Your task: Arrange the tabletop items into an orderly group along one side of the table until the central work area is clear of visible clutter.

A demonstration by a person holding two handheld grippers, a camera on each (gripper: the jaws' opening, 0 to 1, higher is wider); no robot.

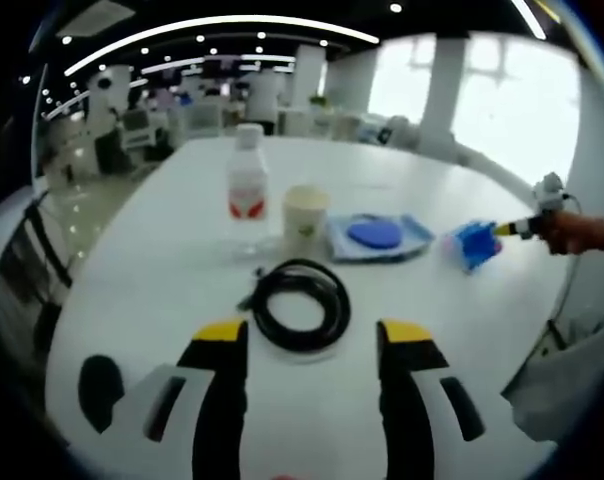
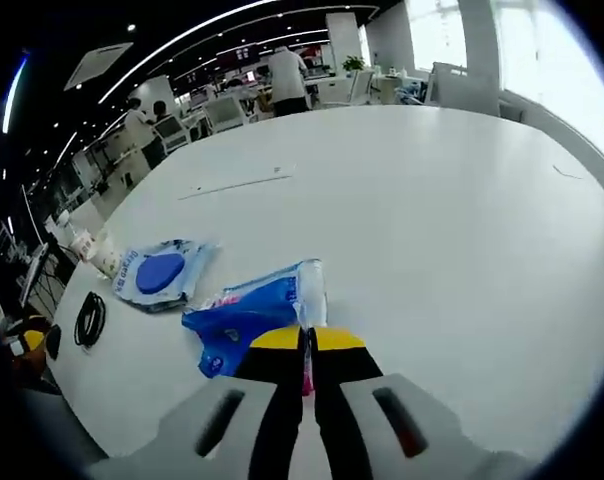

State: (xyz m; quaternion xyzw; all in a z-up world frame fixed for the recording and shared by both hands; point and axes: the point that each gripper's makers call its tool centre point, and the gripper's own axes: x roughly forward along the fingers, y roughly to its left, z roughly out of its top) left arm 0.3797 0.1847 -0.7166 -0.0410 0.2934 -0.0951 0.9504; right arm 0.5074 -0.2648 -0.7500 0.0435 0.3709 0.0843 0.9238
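Left gripper view, L to R. Dark flat pad (image 1: 100,390) lying at near L edge of the white desk (image 1: 182,230). Clear bottle (image 1: 247,185) w/ red label standing upright, paper cup (image 1: 305,220) just beside it on the R; both sitting toward the far side, already reading as a row. Black cable coil (image 1: 302,305) lying nearer, just ahead of the left gripper (image 1: 315,340), whose fingers are standing apart w/ nothing between them. Judging it's lining up on the coil as next pick, since the coil is sitting out of the row. R of the cup: flat packet w/ blue disc (image 1: 377,236), lying flat, near the cup. Further R: blue wipes pack (image 1: 475,244) hanging from the right gripper (image 1: 510,229), a hand behind it.

Right gripper view, L to R. Coil (image 2: 88,320) and cup at far L edge, small; disc packet (image 2: 162,273) next; wipes pack (image 2: 257,318) spreading out just ahead of the fingers (image 2: 277,345). Fingers are pressing together on the pack's near edge, pinching a thin seam; likely held by the edge because the pack is soft and flat, so an edge pinch is the easy grip. Pack seems to be heading for a spot next to the disc packet, extending the row. Rest of desk to the R is bare. People and chairs in the office background.
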